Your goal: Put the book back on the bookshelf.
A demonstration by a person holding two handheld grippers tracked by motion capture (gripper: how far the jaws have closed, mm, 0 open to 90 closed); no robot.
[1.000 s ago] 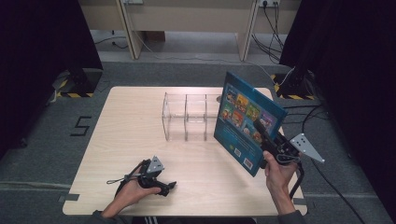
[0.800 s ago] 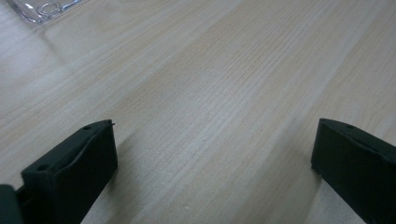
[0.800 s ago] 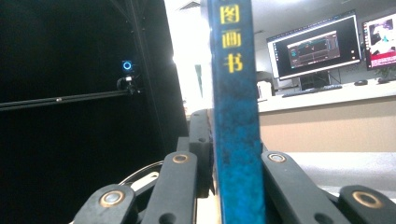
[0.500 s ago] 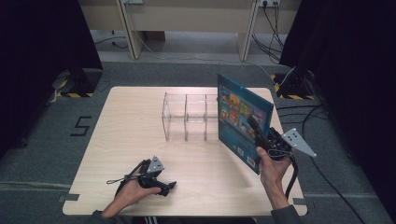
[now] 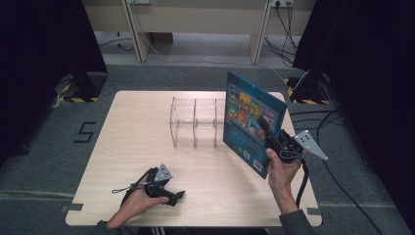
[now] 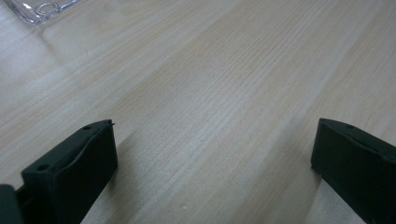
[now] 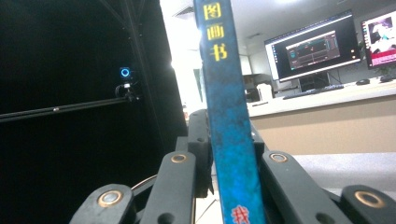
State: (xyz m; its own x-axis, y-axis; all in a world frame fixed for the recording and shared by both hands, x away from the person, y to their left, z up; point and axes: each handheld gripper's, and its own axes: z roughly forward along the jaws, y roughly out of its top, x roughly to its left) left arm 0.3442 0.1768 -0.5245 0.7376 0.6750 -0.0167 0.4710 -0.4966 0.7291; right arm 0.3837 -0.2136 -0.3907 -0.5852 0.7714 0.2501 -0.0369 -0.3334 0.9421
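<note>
My right gripper [image 5: 262, 122] is shut on a blue picture book [image 5: 242, 105] and holds it nearly upright above the right side of the wooden table [image 5: 142, 127], just right of a clear acrylic rack [image 5: 195, 122]. In the right gripper view the book's blue spine [image 7: 224, 93], with yellow characters, stands clamped between the black jaws of the right gripper [image 7: 226, 128]. My left gripper [image 5: 178, 195] lies on the table near the front left edge in a hand. Its fingers [image 6: 79, 163] stand wide apart over bare wood, with nothing between them. A corner of the rack [image 6: 37, 5] shows at the top left.
The rack has several open compartments and stands at the table's middle back. Cables [image 5: 337, 122] trail on the floor to the right. A taped "5" [image 5: 85, 132] marks the floor at the left. Monitors [image 7: 310, 46] on a desk show behind the book.
The right hand has tipped the book more upright and turned it a little towards the rack. The left hand and its gripper have not moved.
</note>
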